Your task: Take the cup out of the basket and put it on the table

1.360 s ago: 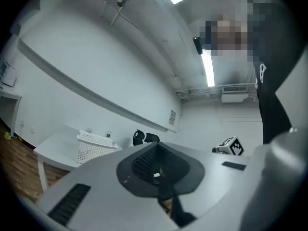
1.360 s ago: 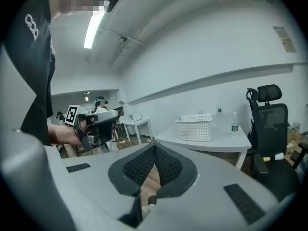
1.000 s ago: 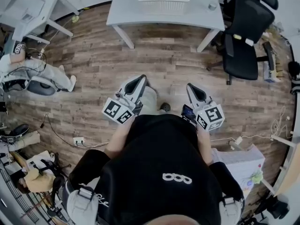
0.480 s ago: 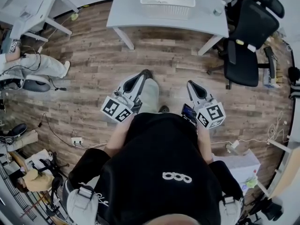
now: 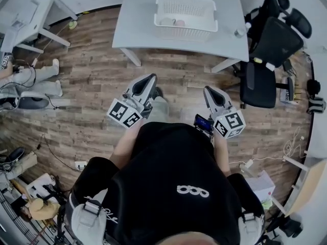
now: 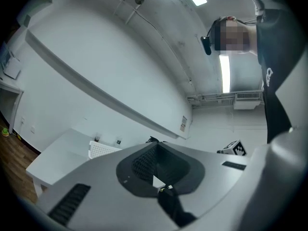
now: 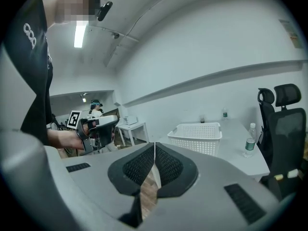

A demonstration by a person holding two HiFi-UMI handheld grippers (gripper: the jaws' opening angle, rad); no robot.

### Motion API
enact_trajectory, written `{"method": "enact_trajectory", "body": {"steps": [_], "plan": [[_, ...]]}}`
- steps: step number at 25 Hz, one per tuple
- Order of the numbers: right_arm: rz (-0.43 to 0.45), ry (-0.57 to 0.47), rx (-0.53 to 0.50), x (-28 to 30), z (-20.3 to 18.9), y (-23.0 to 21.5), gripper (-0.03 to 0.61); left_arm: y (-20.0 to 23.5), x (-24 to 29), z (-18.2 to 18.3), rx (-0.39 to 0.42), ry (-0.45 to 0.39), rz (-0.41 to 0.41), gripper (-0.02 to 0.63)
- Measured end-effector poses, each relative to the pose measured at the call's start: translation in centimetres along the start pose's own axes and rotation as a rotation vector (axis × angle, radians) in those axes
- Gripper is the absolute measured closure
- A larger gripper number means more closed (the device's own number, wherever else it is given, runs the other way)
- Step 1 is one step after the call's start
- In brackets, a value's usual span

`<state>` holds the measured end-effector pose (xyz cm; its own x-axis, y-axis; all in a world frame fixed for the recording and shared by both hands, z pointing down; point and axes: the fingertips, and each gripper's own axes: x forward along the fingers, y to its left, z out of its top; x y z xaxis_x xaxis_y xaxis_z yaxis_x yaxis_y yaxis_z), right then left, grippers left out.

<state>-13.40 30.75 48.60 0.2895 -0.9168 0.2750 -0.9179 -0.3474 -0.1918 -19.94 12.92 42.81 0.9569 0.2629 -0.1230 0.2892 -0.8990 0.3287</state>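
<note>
Nearer than a second ago: tabletop (image 5: 138, 19) and white basket (image 5: 185, 32), now fully in our head view. Cup (image 5: 166, 21): inside the basket's left half, well ahead of both tools. Left tool (image 5: 148, 79): jaws together, empty. Right tool (image 5: 209, 90): jaws together, empty. We hold both over wooden floor (image 5: 97, 80).

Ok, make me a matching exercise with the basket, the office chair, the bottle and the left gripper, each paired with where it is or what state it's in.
Things:
1. basket
2. office chair
3. bottle
4. left gripper

Descriptions:
A. stands on the floor beside the table
B. jaws shut, nothing between them
C. near the table's right edge
D. near the middle of the tabletop

Pairs: 1-D, 2-A, 3-C, 4-B
</note>
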Motion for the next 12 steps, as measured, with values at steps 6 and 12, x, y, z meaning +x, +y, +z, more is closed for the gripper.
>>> {"method": "enact_trajectory", "body": {"steps": [6, 12], "plan": [[0.003, 0.015, -0.006, 6.8, 2.8, -2.9, 0.554, 6.2, 3.7, 1.8, 0.028, 0.024, -0.018, 0.606], [0.016, 0.029, -0.02, 13.8, 5.2, -4.1, 0.554, 12.2, 5.0, 3.3, 0.006, 0.029, -0.02, 0.606]]}}
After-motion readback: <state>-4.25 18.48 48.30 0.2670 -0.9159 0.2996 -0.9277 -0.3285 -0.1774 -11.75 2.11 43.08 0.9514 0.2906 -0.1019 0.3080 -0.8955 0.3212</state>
